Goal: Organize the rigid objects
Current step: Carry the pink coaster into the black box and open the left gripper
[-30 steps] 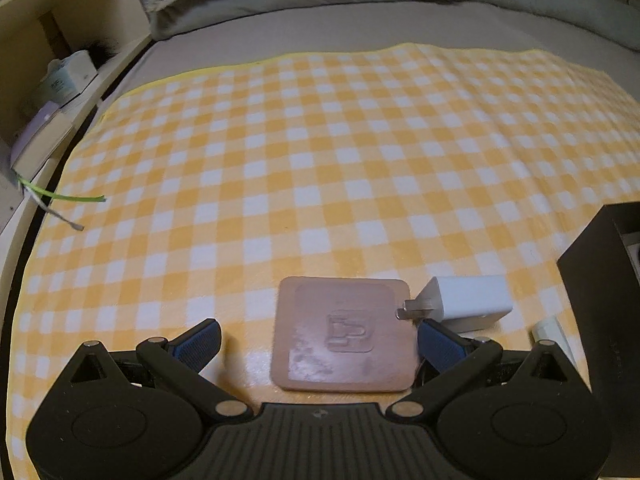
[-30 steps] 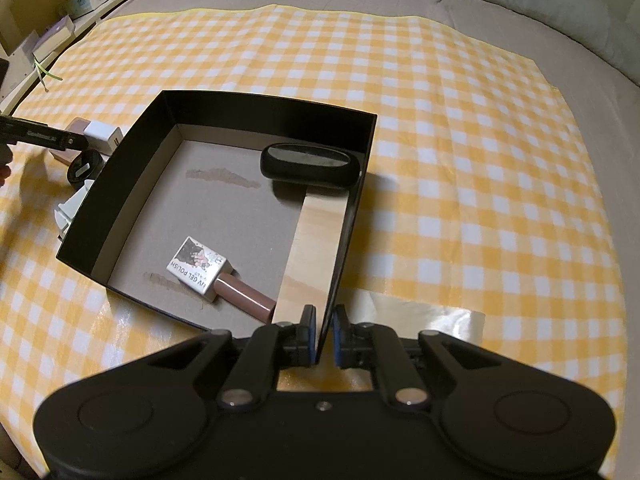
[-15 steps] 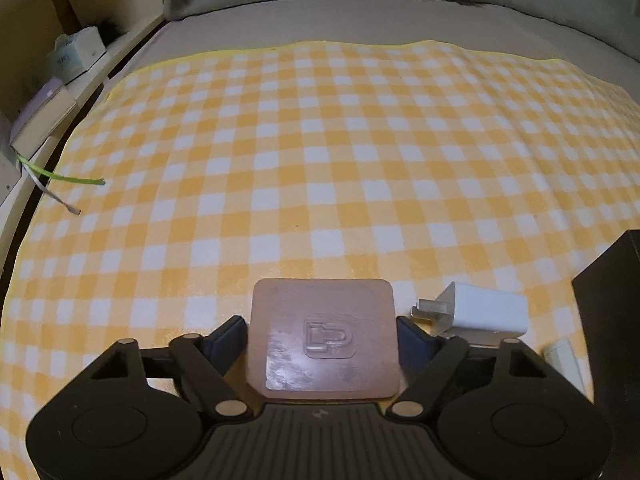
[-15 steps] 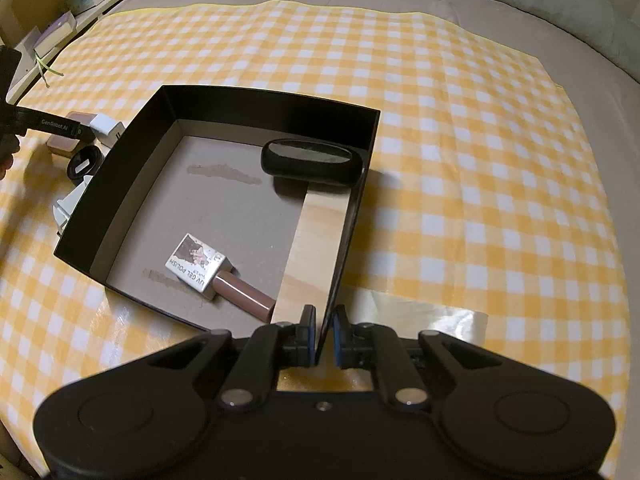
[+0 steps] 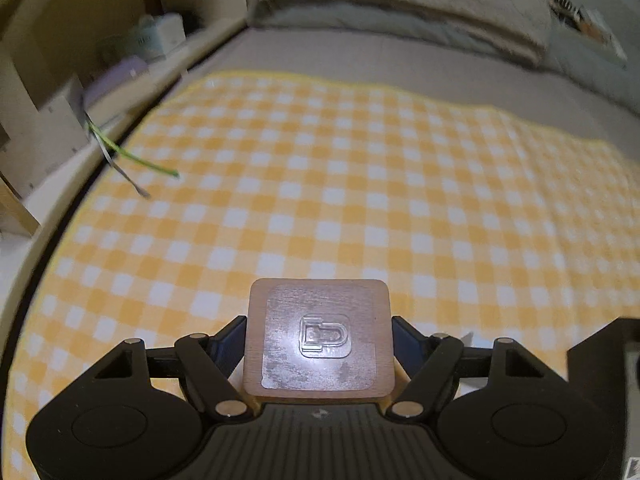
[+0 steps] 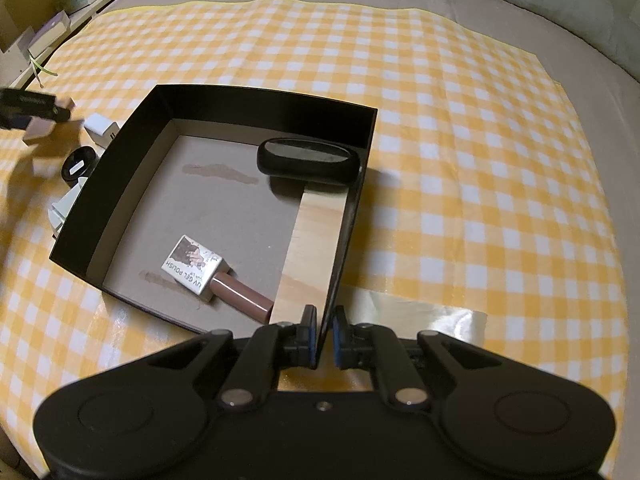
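The left gripper (image 5: 319,340) pinches a flat brown square (image 5: 319,338) by its two sides and holds it up off the checked cloth (image 5: 320,200). The right gripper (image 6: 321,334) is pressed together on the near wall of the black box (image 6: 264,98), which holds a wood block (image 6: 314,248), a polish bottle (image 6: 212,278) and a black case (image 6: 308,160). The box lies to the right of the square, and a white plug (image 6: 100,124) sits just beside the box's far left corner, so I think the square must go right and down into the box.

— Where is the brown square tile (image 5: 318,338) found?
— It is held flat above the checked cloth.
— And the black box (image 6: 362,136)?
— A black case (image 6: 307,157), wooden board (image 6: 314,248) and polish bottle (image 6: 216,280) are kept inside.
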`<state>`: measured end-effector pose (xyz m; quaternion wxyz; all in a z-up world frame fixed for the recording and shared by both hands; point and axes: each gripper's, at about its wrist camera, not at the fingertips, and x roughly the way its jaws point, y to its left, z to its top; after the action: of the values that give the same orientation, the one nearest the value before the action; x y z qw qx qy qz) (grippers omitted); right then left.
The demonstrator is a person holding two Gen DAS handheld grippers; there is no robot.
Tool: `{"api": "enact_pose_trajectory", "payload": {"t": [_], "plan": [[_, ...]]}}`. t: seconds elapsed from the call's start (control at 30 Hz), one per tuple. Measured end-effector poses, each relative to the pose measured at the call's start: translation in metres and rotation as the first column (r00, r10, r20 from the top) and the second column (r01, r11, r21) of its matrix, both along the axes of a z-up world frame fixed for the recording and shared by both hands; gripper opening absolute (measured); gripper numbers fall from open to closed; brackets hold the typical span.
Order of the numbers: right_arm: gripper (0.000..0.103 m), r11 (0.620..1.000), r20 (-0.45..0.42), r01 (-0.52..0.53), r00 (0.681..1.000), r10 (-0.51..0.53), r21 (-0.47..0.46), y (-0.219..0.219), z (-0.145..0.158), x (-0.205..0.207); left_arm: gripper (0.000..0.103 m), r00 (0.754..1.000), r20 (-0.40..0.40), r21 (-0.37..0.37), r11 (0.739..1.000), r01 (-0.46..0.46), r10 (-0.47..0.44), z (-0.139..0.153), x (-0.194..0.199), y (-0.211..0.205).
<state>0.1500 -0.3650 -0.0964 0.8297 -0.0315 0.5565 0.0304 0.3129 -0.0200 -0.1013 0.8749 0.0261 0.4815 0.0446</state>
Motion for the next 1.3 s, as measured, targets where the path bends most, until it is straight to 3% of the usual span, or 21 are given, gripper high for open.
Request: {"api": "enact_pose_trajectory", "payload": {"t": [0.17,0.33,0.43,0.57,0.7,0.73,0.93,1.07,1.3], "plan": [[0.008,1.000,0.001,-0.006,1.000,0.006,-0.011,0.001,0.000,-0.001,0.076,0.994,0.104,-0.003,0.999,0.034,-0.034,0.033,-0.018,-0.012],[0.008,1.000,0.002,-0.010,1.000,0.010,-0.024,0.002,0.000,-0.001,0.076,0.974,0.171,-0.099,0.980,0.170,-0.151,0.061,-0.041,-0.044],[0.008,1.000,0.002,-0.010,1.000,0.010,-0.022,0.002,0.000,-0.001,0.076,0.947,0.175,-0.171,0.939,0.298,-0.269,0.068,-0.057,-0.074],[0.008,1.000,0.002,-0.011,1.000,0.012,-0.024,0.002,0.000,-0.001,0.076,0.920,0.151,-0.257,0.884,0.391,-0.363,0.067,-0.076,-0.109],[0.008,1.000,0.002,-0.013,1.000,0.013,-0.027,0.002,0.000,-0.001,0.076,0.890,0.140,-0.282,0.844,0.456,-0.434,0.063,-0.091,-0.142],[0.008,1.000,0.002,-0.012,1.000,0.012,-0.026,0.002,0.000,-0.001,0.076,0.875,0.138,-0.309,0.819,0.483,-0.464,0.061,-0.091,-0.148],[0.008,1.000,0.004,-0.011,1.000,0.011,-0.021,0.002,0.001,-0.001,0.076,0.826,0.109,-0.294,0.776,0.558,-0.553,0.044,-0.096,-0.198],[0.008,1.000,0.008,-0.012,1.000,0.012,-0.016,0.001,0.002,-0.003,0.076,0.808,0.064,-0.268,0.770,0.579,-0.585,0.022,-0.091,-0.225],[0.008,1.000,0.011,-0.007,1.000,0.007,-0.005,0.000,0.003,-0.004,0.076,0.824,0.026,-0.228,0.799,0.556,-0.566,-0.008,-0.081,-0.244]]}}
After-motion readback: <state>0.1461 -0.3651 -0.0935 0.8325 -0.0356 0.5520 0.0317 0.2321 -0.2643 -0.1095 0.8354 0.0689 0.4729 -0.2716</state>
